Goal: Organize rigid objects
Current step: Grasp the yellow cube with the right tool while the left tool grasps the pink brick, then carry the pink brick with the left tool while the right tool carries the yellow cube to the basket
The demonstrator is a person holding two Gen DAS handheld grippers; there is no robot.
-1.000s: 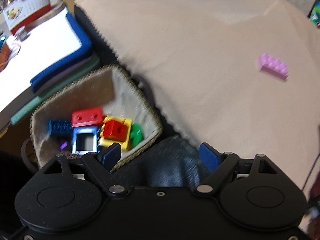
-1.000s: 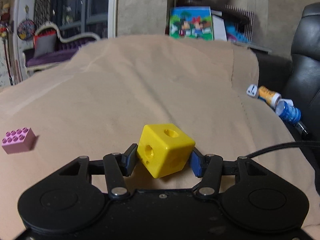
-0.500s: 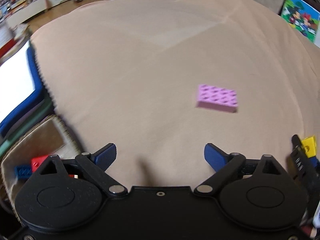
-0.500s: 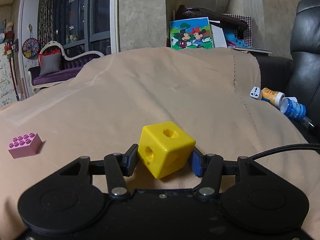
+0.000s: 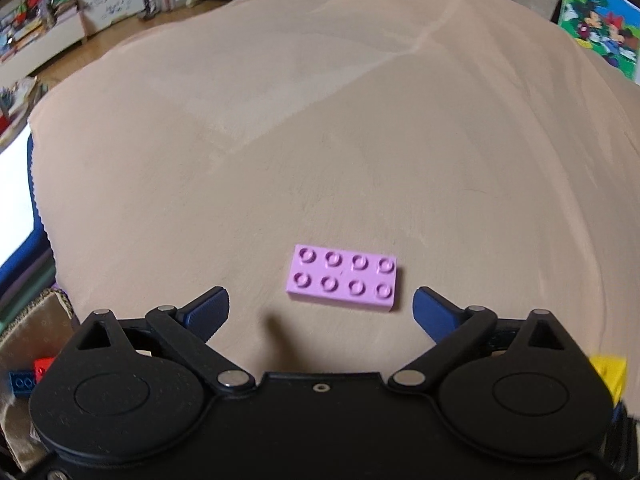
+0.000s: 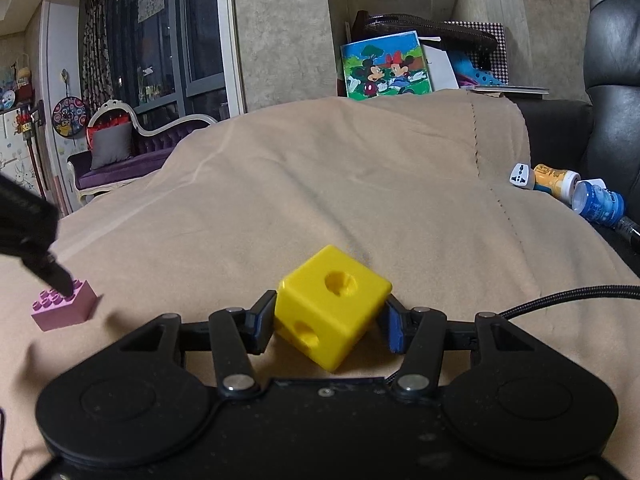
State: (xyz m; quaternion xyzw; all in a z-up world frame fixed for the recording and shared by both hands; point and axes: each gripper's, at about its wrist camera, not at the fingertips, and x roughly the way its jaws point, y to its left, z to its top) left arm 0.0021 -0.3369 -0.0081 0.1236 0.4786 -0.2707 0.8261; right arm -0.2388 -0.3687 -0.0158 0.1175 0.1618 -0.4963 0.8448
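The left wrist view looks steeply down, close over the pink brick [image 5: 343, 278] on the tan blanket [image 5: 320, 128], while the right wrist view faces nearly level across that blanket, sharing the brick at its lower left.

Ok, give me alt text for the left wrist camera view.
The left gripper, jaws opening wide and empty, hovers just short of a pink eight-stud brick lying flat on a tan blanket. A basket of bricks peeks in at lower left.

We see a matt beige cloth [image 5: 360, 140] — soft, faintly creased; on it a smooth pink plastic brick [image 5: 343, 278], and near it a glossier yellow plastic cube [image 6: 332, 312].
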